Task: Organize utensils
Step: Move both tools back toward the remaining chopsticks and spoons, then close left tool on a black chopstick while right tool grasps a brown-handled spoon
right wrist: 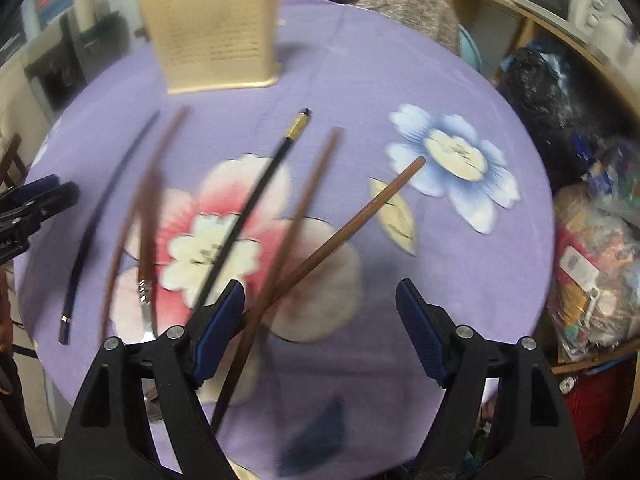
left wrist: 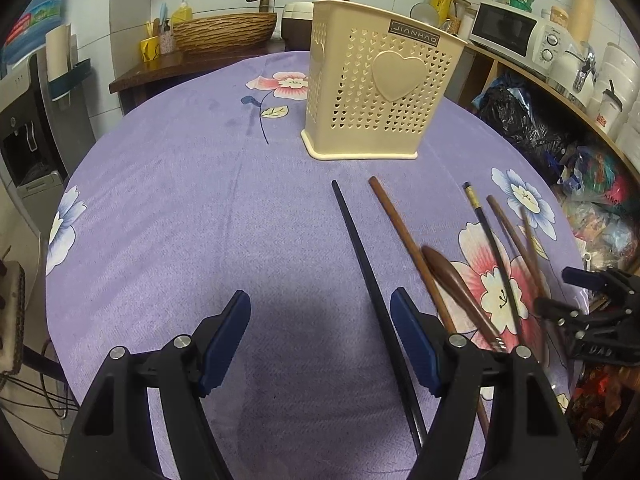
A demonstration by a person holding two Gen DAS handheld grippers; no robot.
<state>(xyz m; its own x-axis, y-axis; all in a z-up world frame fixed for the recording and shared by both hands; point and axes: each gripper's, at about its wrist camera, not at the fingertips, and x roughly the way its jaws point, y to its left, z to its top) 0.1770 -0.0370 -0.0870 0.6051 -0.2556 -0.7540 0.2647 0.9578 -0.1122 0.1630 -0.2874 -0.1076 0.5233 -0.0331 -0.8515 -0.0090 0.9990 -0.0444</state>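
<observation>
while both grippers hover low over the purple tablecloth [left wrist: 168, 200], the left gripper [left wrist: 320, 340] and right gripper [right wrist: 320, 332] stand spread, pinching nothing, chopsticks [right wrist: 240, 216] lying beneath.

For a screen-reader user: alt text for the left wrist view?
The open left gripper hovers over a purple floral tablecloth, a dark chopstick beside its right finger. A cream utensil holder stands beyond.

Cream perforated holder [left wrist: 376, 92] upright w/ two brown sticks inside; loose chopsticks [right wrist: 248, 208] & wood-handled utensil [left wrist: 460, 284] flat, scattered nearby.
</observation>
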